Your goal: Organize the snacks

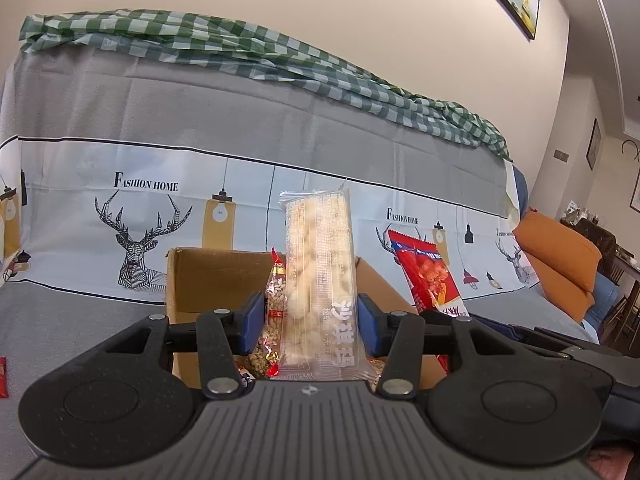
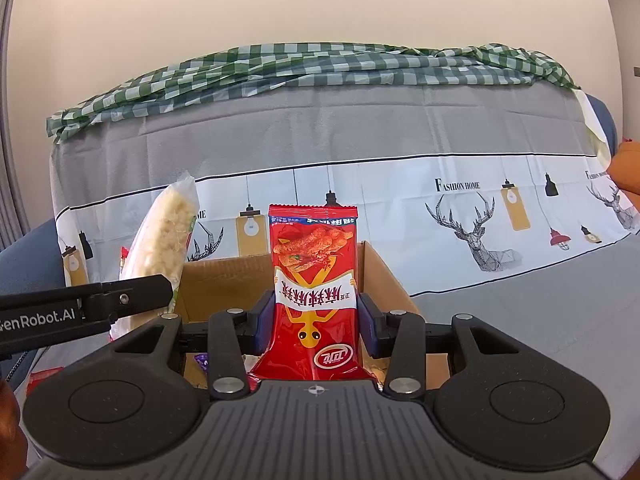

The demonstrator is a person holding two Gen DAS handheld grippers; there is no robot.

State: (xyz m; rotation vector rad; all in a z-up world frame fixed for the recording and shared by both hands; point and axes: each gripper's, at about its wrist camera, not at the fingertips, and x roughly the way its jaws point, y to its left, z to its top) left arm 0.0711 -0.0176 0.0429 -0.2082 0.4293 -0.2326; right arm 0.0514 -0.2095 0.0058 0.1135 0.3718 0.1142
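both grippers, left gripper and right gripper, clamp upright snack packets, pale packet and red packet, over the box at 12 o'clock; they could collide or snag its rim.

The left tongs point forward and slightly upward, their blue pads pressed against the two sides of a clear snack pack that stands upright between them. The right tongs are held level beside them, blue pads closed on the lower half of a red snack bag, also upright. In the right wrist view the left tongs' black arm reaches in from the left edge, close alongside and at about the same height.
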